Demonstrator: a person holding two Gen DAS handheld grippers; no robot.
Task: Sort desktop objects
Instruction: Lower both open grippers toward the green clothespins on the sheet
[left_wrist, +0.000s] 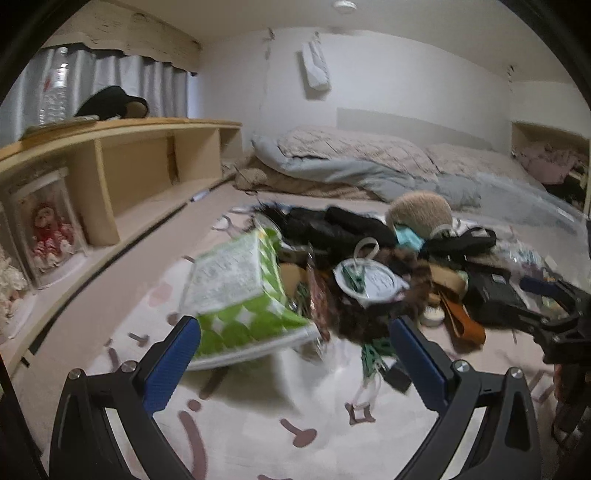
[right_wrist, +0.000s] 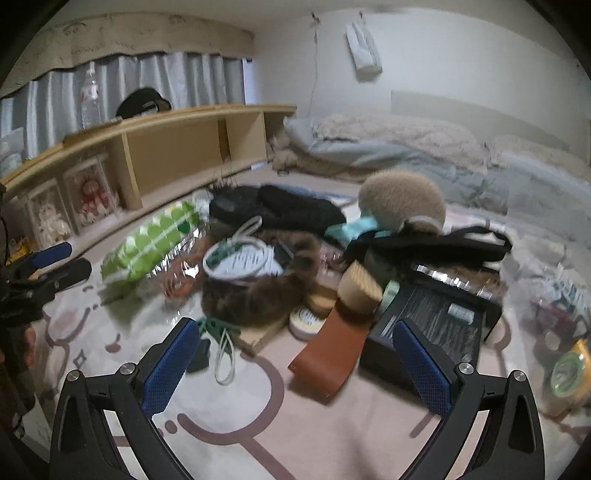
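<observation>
A pile of mixed objects lies on a pale patterned mat. It holds a green-and-white packet, a round white lid, a brown furry piece, a brown leather strap, a black flat case and a tan fuzzy ball. My left gripper is open and empty, just short of the green packet. My right gripper is open and empty, above the mat in front of the leather strap. The packet also shows in the right wrist view.
A low wooden shelf runs along the left wall, with doll boxes under it and a water bottle on top. Folded bedding lies behind the pile. A yellow-green container sits at the far right.
</observation>
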